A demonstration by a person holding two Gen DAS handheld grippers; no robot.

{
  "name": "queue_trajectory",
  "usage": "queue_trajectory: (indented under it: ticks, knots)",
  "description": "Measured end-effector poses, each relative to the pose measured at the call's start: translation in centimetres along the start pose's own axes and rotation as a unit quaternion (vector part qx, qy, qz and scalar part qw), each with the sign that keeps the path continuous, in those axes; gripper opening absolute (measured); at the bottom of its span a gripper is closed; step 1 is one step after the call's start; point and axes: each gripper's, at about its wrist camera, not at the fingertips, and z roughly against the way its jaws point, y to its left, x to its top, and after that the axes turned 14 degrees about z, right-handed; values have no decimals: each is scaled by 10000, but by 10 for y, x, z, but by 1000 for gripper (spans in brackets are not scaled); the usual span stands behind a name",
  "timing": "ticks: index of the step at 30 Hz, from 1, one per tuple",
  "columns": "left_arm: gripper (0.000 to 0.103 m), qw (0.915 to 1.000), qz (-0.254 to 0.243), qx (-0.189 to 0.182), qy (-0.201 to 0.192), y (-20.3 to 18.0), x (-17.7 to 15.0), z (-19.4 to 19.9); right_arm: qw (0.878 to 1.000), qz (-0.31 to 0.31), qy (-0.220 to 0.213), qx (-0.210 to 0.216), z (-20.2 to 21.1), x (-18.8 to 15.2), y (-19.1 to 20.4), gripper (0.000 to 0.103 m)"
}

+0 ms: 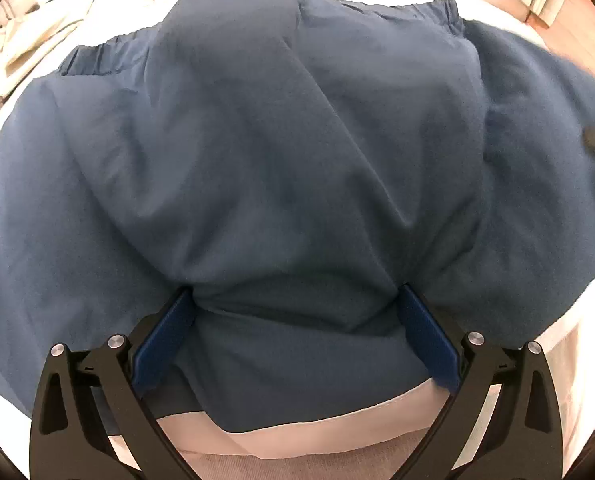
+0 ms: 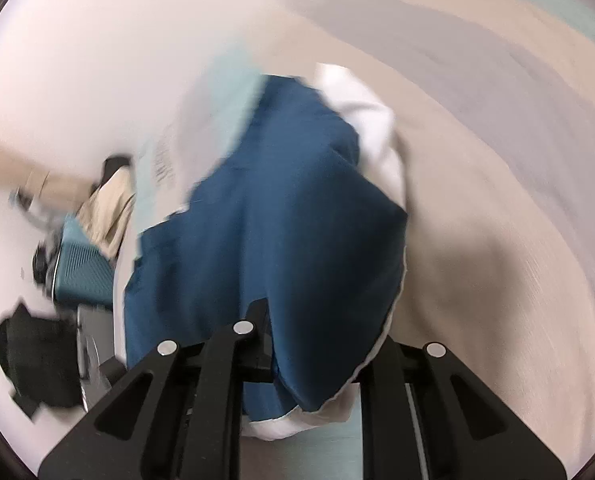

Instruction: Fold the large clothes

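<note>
Blue garment (image 2: 265,208) pinched in nearly closed right tool (image 2: 293,344).

Blue garment (image 1: 281,152): matt woven cloth, softly creased. Left gripper (image 1: 295,332): matt black plastic, blue textured pads (image 1: 163,340), shiny metal pins.

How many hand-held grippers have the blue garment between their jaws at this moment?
2. The left hand-held gripper stands with jaws wide, the blue garment bunched between its blue pads. The right hand-held gripper is closed on a fold of it; its pads are hidden by cloth.
</note>
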Motion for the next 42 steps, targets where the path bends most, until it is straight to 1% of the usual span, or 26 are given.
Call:
queue_trajectory:
  ticks: [4,5,7,9,11,12,13,15,17,19,21,23,24,26,28,29,30,31,32,34,36,38,39,40,41,42]
  knots:
    - [98,9999,99,-122,-68,3,1,5,9949,1006,-58,33,5,13,55,13]
    - [96,9997,157,-169,-64,6,3,8,9924,1229,-64,3,5,15,66,13]
    - [94,9994,296,-173,-103,17,5,24,9867,1621,-63,-65,5,17,87,13]
    - [94,9985,396,-83,-371,31,7,47,9829,1839,-48,-118,5,19,98,13]
    - [95,9975,427,15,-571,43,5,59,9781,2074,-44,-171,4,20,109,13]
    - [95,9975,395,73,-589,48,3,58,9748,2222,-50,-186,5,19,115,13]
    - [96,9980,385,114,-484,54,0,48,9714,2367,-53,-190,5,17,121,13]
    - [97,9979,607,5,-223,62,-3,26,9618,2729,-57,-192,3,11,137,13]
    - [98,9970,723,-61,-259,65,-3,10,9523,3049,-34,-131,0,3,153,13]
    - [98,9952,885,-198,-361,67,1,14,9425,3343,24,-36,-7,-2,174,13]
    - [95,9911,1184,-482,-383,80,2,28,9334,3587,72,25,-10,-5,191,13]
    - [96,9869,1429,-584,-472,101,-2,56,9271,3746,95,71,-12,-5,204,13]
    - [96,9872,1411,-564,-494,106,-4,63,9246,3808,95,84,-13,-5,210,13]
    - [96,9901,1243,-329,-565,119,-12,80,9173,3981,90,95,-16,-7,224,13]
    - [96,9920,1063,-109,-675,133,-21,91,9062,4225,110,110,-22,-11,244,13]
    - [96,9918,1072,-107,-684,135,-24,94,9020,4313,135,122,-27,-13,252,13]
    - [95,9912,1121,-210,-664,140,-25,99,8972,4410,196,127,-34,-16,263,13]
    - [95,9893,1199,-322,-762,146,-26,112,8937,4478,256,121,-41,-20,269,13]
    - [96,9883,1218,-337,-855,151,-27,121,8896,4556,297,120,-46,-23,276,13]
    - [96,9882,1252,-211,-860,161,-31,125,8811,4715,351,136,-56,-29,289,13]
    - [96,9864,1439,-110,-792,175,-40,111,8698,4919,369,93,-65,-36,303,13]
    - [92,9807,1888,-167,-477,199,-45,83,8627,5038,436,72,-74,-44,316,13]
    - [89,9754,2159,-228,-393,210,-47,76,8586,5105,468,66,-78,-49,323,13]
    - [88,9678,2462,-413,-329,224,-49,74,8532,5192,488,63,-81,-53,329,13]
    - [88,9634,2603,-435,-470,232,-50,81,8475,5284,498,73,-84,-57,338,13]
    - [89,9647,2532,-296,-663,235,-51,89,8411,5384,506,122,-85,-63,347,13]
